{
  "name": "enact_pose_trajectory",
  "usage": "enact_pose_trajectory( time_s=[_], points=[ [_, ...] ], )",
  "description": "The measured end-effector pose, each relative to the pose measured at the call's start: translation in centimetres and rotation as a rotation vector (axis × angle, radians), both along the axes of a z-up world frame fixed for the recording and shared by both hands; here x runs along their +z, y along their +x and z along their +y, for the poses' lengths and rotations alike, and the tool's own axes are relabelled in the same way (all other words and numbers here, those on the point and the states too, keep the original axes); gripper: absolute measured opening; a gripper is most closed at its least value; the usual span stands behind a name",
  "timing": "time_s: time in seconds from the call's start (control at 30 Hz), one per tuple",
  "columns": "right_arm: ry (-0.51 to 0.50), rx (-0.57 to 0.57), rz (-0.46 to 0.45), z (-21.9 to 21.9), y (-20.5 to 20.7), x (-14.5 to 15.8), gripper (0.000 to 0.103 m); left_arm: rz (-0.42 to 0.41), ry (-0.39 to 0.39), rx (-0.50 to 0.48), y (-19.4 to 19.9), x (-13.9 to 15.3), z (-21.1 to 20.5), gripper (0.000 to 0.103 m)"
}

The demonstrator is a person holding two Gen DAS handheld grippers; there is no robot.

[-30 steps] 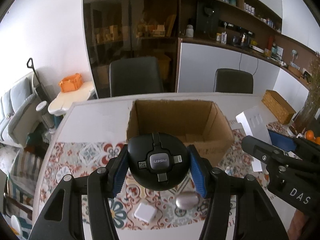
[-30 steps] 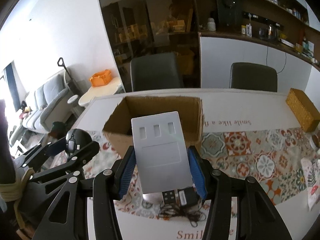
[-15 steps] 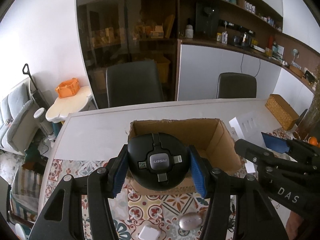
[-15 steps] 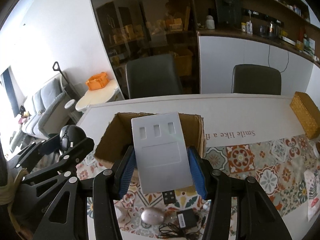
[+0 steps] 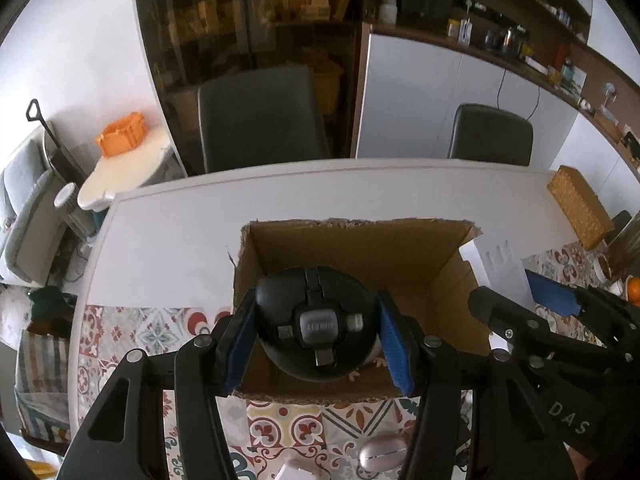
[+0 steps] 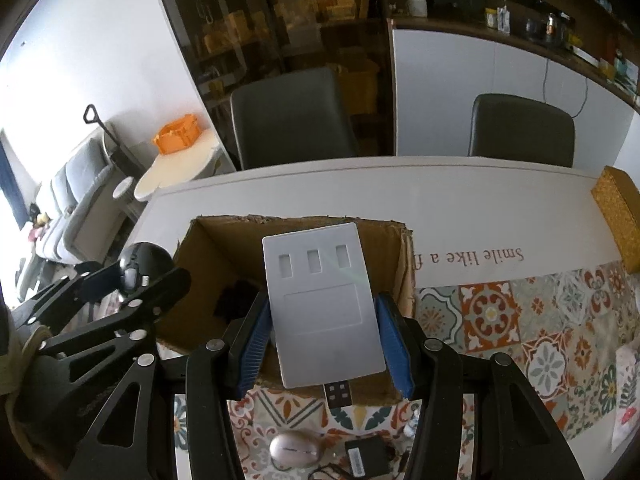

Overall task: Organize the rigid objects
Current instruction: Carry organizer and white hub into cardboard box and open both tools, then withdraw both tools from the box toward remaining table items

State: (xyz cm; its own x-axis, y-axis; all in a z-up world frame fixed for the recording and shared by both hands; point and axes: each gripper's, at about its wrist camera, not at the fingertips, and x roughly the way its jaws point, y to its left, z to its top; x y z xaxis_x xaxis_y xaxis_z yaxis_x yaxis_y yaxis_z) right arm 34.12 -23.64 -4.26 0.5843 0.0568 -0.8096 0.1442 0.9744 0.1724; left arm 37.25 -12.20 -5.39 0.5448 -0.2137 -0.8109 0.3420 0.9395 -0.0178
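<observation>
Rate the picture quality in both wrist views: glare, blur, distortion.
Left wrist: the puck in the left tongs is soft, its label unreadable; fisheye bends the table edge. Right wrist: the white plate in the right tongs is sharp; the wall is blown out; dark inside the box.

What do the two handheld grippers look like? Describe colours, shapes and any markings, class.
Both are black plastic frames with triangular cut-outs and silver screw heads. The left gripper and the right gripper each have two fingers lined with ribbed blue pads. White letters "DAS" mark the right gripper's side in the left wrist view. No cables show on them.
</observation>
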Motion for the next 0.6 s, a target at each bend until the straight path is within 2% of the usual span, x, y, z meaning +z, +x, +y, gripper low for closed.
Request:
enact_pose_trajectory(
  time_s=[0.07,0.13,0.17,0.23,0.43,0.47,0.5,0.6],
  points=[
    [0.005,0.002,0.019,-0.2,0.7,-0.5,0.052,-0.012,0.024,0.011,0.2,0.0,0.0,0.062],
    [0.012,-0.001,0.029,-0.4,1.0,-0.8,0.052,-0.034,0.045,0.022,0.2,0.1,0.0,0.075],
    [0.014,-0.003,0.033,-0.4,1.2,-0.9,0.052,-0.047,0.057,0.03,0.1,0.2,0.1,0.076],
    [0.018,0.002,0.04,-0.3,1.4,-1.1,0.052,-0.08,0.088,0.061,-0.4,0.4,0.5,0.087],
    [0.008,0.023,0.057,0.4,2.0,-1.5,0.053,-0.16,0.118,0.151,-1.9,0.7,2.7,0.097],
    [0.006,0.025,0.062,0.5,2.1,-1.6,0.061,-0.172,0.124,0.163,-2.1,0.7,3.0,0.097],
    [0.001,0.021,0.061,0.7,2.0,-1.6,0.074,-0.184,0.133,0.18,-2.3,0.7,3.4,0.099],
    [-0.017,0.003,0.055,1.1,1.6,-1.5,0.078,-0.183,0.137,0.194,-3.0,0.5,4.3,0.102]
  ],
)
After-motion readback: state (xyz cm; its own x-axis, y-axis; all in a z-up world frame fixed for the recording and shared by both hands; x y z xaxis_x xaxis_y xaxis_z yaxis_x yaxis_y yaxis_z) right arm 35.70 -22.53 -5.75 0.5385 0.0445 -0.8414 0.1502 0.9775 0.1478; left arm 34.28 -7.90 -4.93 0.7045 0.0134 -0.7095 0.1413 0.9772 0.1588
